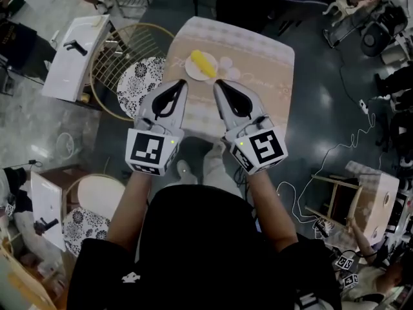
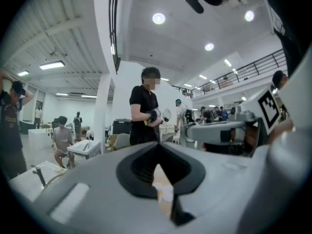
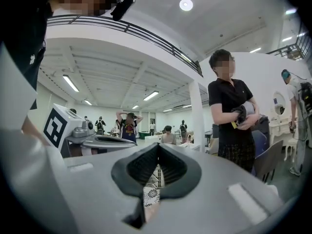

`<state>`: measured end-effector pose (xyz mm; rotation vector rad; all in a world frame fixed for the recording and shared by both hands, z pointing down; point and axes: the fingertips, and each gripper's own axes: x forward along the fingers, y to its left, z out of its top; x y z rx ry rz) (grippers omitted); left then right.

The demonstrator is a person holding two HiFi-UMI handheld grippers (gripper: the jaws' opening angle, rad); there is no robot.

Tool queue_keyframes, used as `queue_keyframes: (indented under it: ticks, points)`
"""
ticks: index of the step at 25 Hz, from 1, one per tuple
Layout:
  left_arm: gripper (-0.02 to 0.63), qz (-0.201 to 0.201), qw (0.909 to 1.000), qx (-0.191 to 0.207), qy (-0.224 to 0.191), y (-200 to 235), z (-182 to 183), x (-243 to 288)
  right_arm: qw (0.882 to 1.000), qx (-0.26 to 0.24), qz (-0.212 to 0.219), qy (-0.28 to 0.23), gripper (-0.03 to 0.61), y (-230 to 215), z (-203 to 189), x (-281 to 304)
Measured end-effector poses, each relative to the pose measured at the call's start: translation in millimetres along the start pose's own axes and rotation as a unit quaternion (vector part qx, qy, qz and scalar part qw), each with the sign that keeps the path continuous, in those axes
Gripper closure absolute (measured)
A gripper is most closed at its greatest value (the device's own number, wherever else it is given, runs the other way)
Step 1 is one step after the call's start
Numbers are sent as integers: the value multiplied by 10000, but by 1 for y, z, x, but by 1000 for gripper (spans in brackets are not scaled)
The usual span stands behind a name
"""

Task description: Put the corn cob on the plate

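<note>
Where beige patterned table [image 1: 271,63] stands on grey floor [image 1: 322,115] of crowded hall, corn cob [image 1: 204,64] lies on white plate [image 1: 191,73], far side. Jaws of left gripper [image 1: 182,82] and right gripper [image 1: 217,82] clenched, empty, short of plate.

From where I'm driving this, it reads as a big open lab hall, some kind of recording floor, definitely not a home. There's a high white ceiling with round recessed lights [image 2: 158,18] and strip lamps [image 2: 52,65], fat white columns [image 2: 102,111], and a mezzanine with a black railing [image 3: 146,39] running overhead. The floor [image 1: 322,89] is grey, with loose cables [image 1: 348,134] snaking across it. Little stations sit all over: a small desk with a patterned cloth [image 1: 258,57], white desks [image 1: 74,60], wire-frame chairs [image 1: 122,50]. Loads of people stand or sit around, like the one in black [image 2: 145,111], and another square-marker cube [image 1: 345,261] shows at the lower right.
</note>
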<state>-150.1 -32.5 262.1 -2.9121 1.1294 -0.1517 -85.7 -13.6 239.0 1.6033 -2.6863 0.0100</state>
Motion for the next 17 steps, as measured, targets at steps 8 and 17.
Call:
queue_keyframes:
  ticks: [8,17]
  points:
    - [608,-231,9996,87,-127,-11,5,-33,9998,-109,-147,-102,578,36,7,-16]
    - [609,-344,9991,84,-217,-20,10,-59,9995,-174,-232,-103,577,65,12,-31]
